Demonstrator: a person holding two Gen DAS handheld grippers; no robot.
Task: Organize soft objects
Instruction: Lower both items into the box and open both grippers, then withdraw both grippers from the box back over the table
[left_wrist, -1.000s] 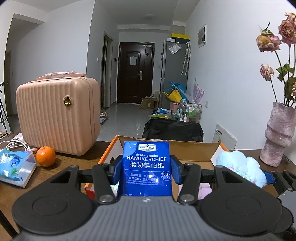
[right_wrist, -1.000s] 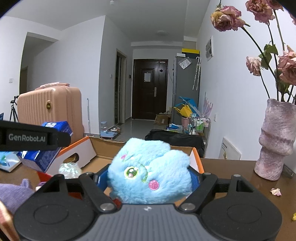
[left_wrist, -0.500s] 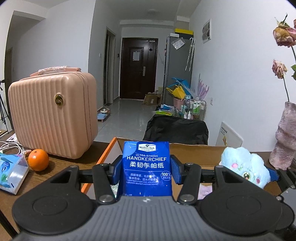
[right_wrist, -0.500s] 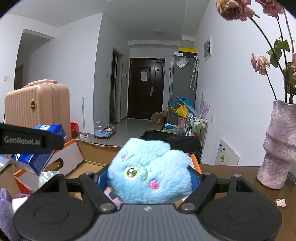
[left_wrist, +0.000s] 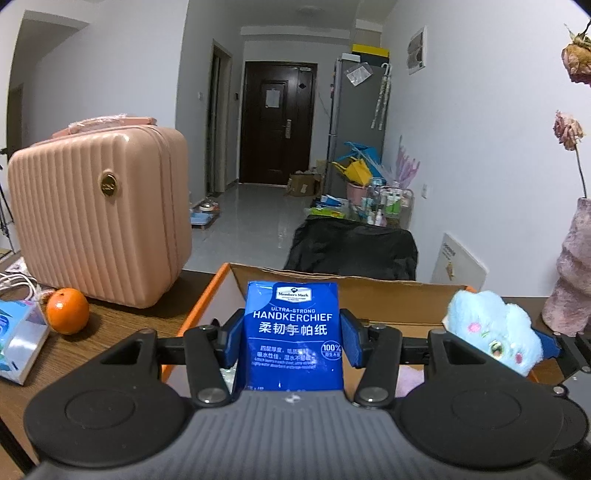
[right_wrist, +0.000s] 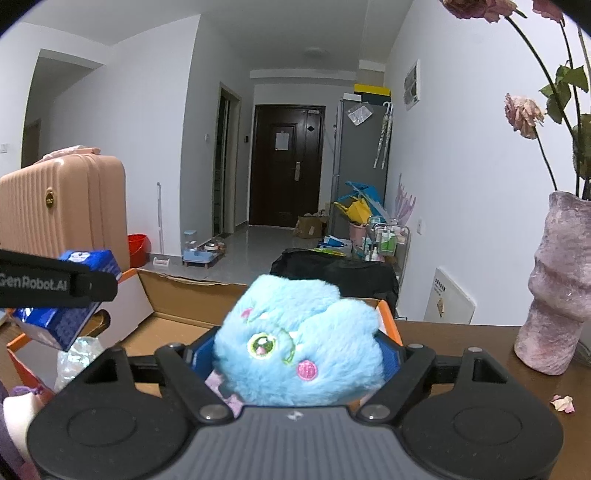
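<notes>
The blue handkerchief pack (left_wrist: 293, 334) stands upright between the blue pads of the left gripper (left_wrist: 293, 338), its long axis vertical, its printed face turned back toward the camera and its top edge pointing up. The pads press on its two narrow sides, so the left gripper is clamped on it at a fairly narrow setting. The pack hangs over the near left part of the open cardboard box (left_wrist: 388, 291), whose orange-edged rim lies just beyond it on the desk (left_wrist: 122, 321).

The blue plush toy (right_wrist: 297, 341) sits between the fingers of the right gripper (right_wrist: 297, 360), a rounded lump wider than tall, its embroidered eye and pink cheek facing the camera. The right gripper's jaws are opening around it and stand wide; whether the blue pads touch the fur cannot be told from the right wrist view. The toy is over the right side of the box, near its orange corner.

A pink suitcase (left_wrist: 99, 218) and an orange (left_wrist: 67, 311) stand left of the box; a pink vase (right_wrist: 554, 284) stands to the right
</notes>
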